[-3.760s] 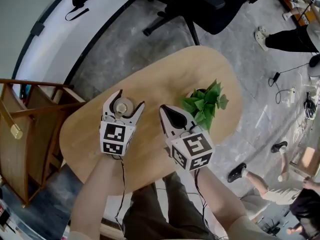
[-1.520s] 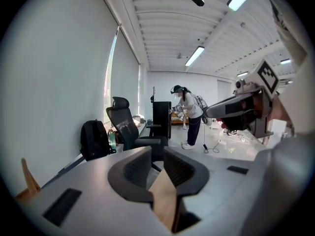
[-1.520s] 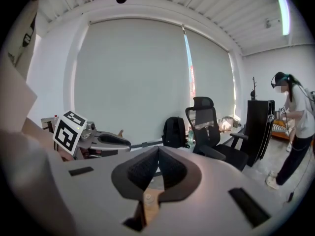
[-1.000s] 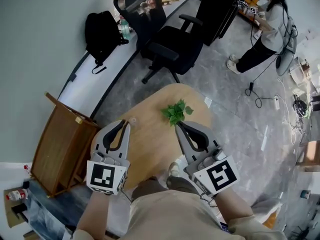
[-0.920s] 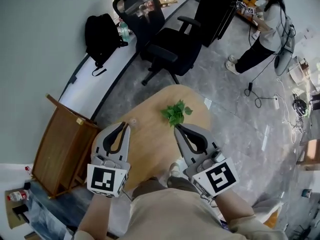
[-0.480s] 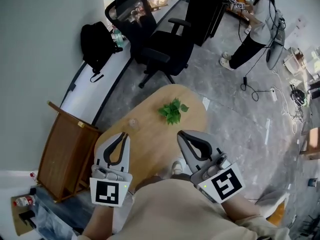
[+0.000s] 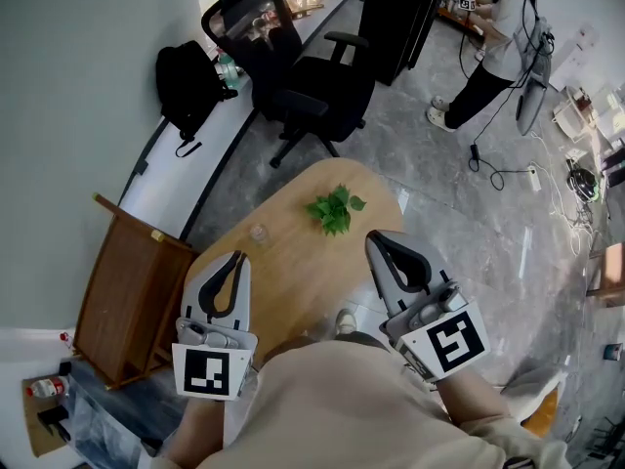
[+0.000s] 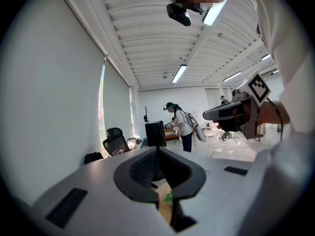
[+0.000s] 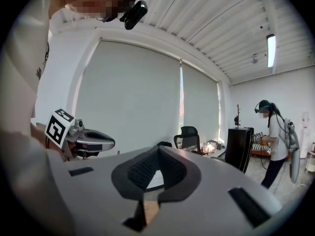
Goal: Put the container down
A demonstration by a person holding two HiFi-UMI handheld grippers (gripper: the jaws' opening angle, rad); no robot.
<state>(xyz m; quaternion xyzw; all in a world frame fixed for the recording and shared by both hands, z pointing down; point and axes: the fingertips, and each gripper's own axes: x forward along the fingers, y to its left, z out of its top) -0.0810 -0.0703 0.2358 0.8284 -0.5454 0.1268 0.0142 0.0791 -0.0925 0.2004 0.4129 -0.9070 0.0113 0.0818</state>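
The small clear container [image 7: 259, 233] stands alone on the oval wooden table [image 7: 293, 262], left of a green plant [image 7: 332, 209]. My left gripper [image 7: 237, 256] is held close to my body, well short of the container, its jaws shut with nothing between them. My right gripper [image 7: 375, 235] hovers over the table's right edge, also shut and empty. In the left gripper view the closed jaw tips [image 8: 158, 149] point across the room, with the right gripper [image 8: 231, 113] alongside. The right gripper view shows its closed tips [image 9: 158, 149] and the left gripper [image 9: 93, 142].
A wooden cabinet [image 7: 127, 291] stands left of the table. Beyond are black office chairs [image 7: 317, 91], a black backpack [image 7: 186, 76] on a white counter, a dark cabinet [image 7: 400, 8] and a standing person [image 7: 498, 27]. Cables [image 7: 508, 174] lie on the grey floor.
The left gripper, earlier around the container on the table, has let go of it and drawn back. Over the last second the head view pulled back and the right gripper drifted right.
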